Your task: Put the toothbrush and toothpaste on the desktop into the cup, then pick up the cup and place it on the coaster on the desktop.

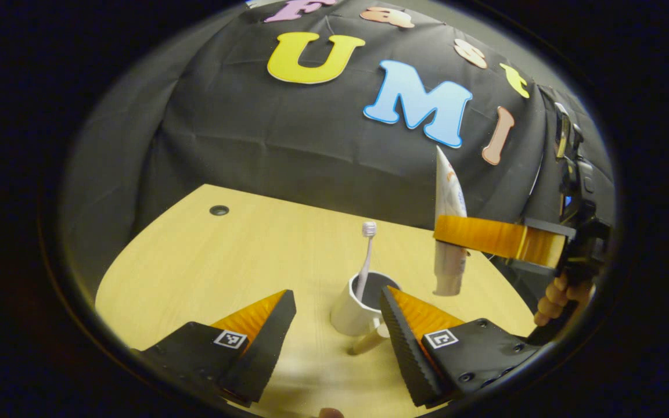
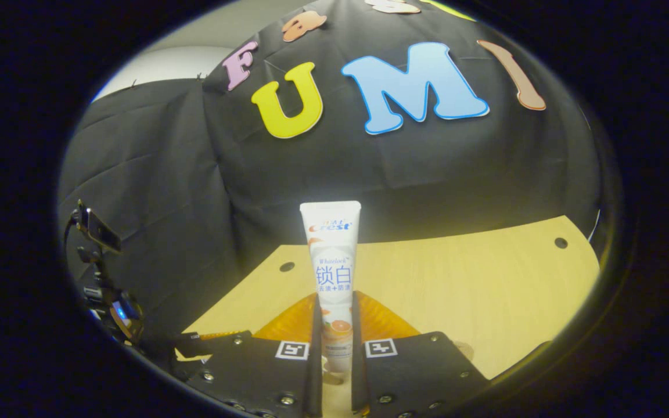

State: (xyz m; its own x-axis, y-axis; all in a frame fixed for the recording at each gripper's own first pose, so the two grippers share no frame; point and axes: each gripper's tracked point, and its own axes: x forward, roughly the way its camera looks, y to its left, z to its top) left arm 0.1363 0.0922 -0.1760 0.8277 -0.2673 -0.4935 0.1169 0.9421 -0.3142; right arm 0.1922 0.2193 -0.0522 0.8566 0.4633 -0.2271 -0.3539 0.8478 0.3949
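A pale wooden counter [image 1: 207,261] with a rounded edge has small dark holes [image 1: 219,210]; black cloth wall [image 1: 288,151] hangs at its far side.

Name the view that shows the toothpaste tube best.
The right gripper view: the toothpaste tube stands upright, close and face-on, between the right hand-held gripper fingers. The left gripper view shows it side-on and farther off, held in the air to the right of the cup, partly hidden by a finger.
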